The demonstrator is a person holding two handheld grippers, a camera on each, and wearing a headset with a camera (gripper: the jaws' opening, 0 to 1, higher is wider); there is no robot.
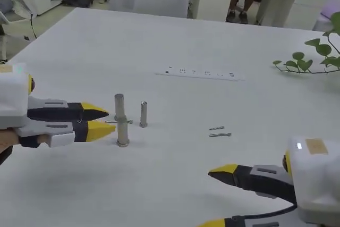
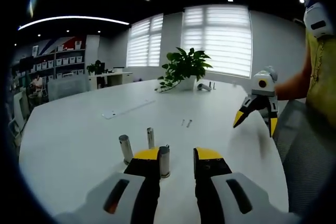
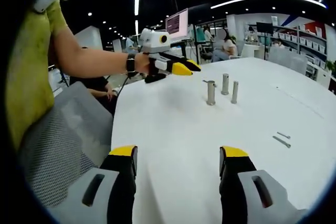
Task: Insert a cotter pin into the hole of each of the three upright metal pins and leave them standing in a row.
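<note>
No legible text, brand, number or sign found. Small dark marks seen along white power strip (image 1: 201,73), too small to be read. Monitor screen (image 3: 177,23) lit in background, content blurred. Storage boxes (image 2: 68,60) lined on far shelves, any labels too distant to be made out.

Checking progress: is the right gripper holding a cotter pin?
No: the right gripper stands open with nothing between its jaws, and two loose cotter pins lie on the table.
</note>
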